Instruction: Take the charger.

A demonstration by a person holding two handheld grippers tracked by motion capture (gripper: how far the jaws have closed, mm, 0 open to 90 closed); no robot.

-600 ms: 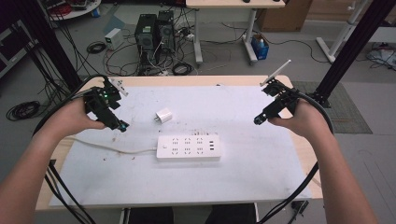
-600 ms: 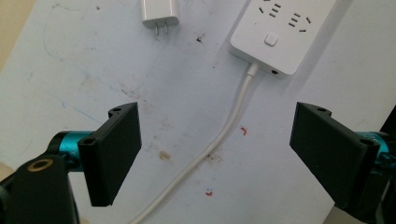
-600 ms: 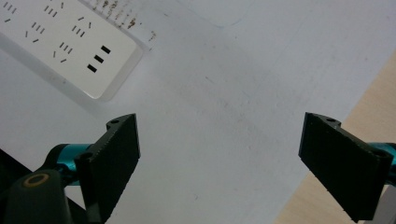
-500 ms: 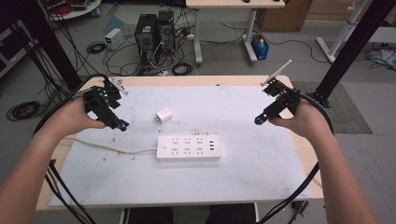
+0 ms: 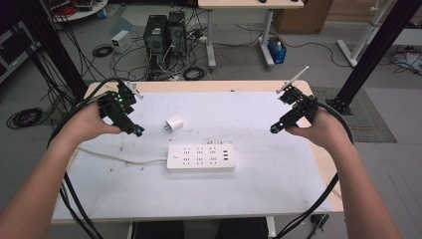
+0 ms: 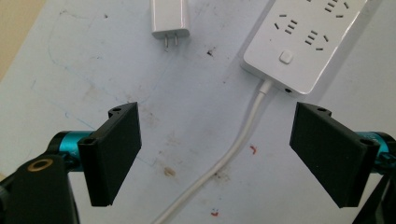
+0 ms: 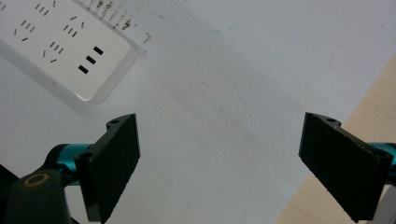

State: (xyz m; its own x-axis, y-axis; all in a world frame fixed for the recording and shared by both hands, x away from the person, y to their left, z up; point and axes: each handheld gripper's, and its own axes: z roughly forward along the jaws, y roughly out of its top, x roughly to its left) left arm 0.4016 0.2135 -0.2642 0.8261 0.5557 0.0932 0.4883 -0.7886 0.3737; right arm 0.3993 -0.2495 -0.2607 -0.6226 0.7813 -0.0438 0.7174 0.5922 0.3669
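Note:
A white power strip [image 5: 200, 158] lies flat in the middle of the table, its white cable [image 5: 115, 157] running off to the left. A small white plug adapter [image 5: 174, 123] rests just beyond it, prongs toward my left gripper. My left gripper [image 5: 135, 130] hovers at the table's left, open and empty; its view shows the adapter [image 6: 170, 17], the strip's switch end [image 6: 303, 44] and the cable [image 6: 233, 149] passing between the jaws. My right gripper [image 5: 274, 129] is held above the right side, open with nothing in it, the strip's USB end [image 7: 65, 51] ahead at its left.
The table has a pale blue, scuffed top [image 5: 249, 119] with a wooden edge [image 5: 326, 169] at the right. Beyond the table are computer towers [image 5: 164, 32], tangled cables on the floor and black frame posts [image 5: 373, 55]. Thick black cables trail from both grippers.

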